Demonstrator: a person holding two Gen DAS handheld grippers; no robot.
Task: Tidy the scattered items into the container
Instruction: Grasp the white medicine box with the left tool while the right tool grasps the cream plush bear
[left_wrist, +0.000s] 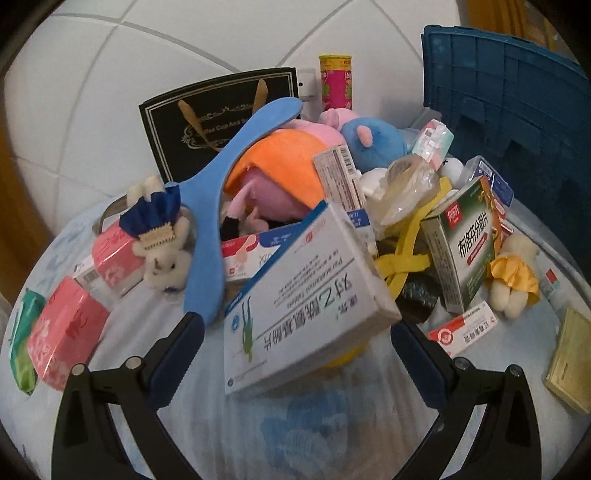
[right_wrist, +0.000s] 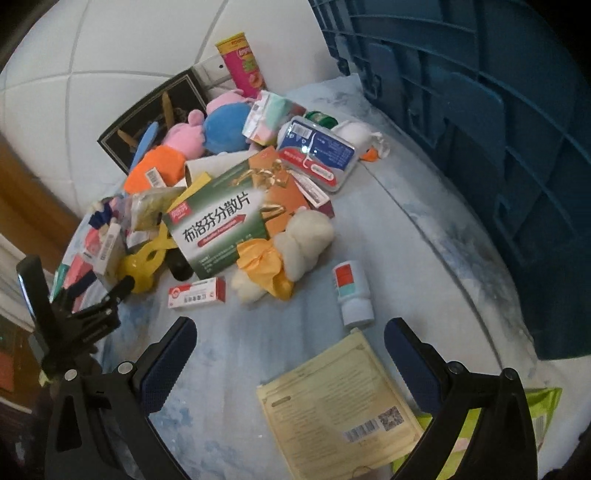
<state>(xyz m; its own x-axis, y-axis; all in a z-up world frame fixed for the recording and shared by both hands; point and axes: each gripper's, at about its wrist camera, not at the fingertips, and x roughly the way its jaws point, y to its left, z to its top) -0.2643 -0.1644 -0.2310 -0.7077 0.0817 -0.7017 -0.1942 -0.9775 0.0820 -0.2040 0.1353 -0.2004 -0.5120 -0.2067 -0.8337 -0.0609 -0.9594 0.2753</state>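
Blue crate (right_wrist: 480, 147) stood beside heaped clutter, interior hidden from me; my left gripper (left_wrist: 295, 347) and right gripper (right_wrist: 290, 347) gaped, unladen.

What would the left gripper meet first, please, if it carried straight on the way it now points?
Most likely the large white cardboard medicine box between the open left gripper fingers, though depth is unclear.
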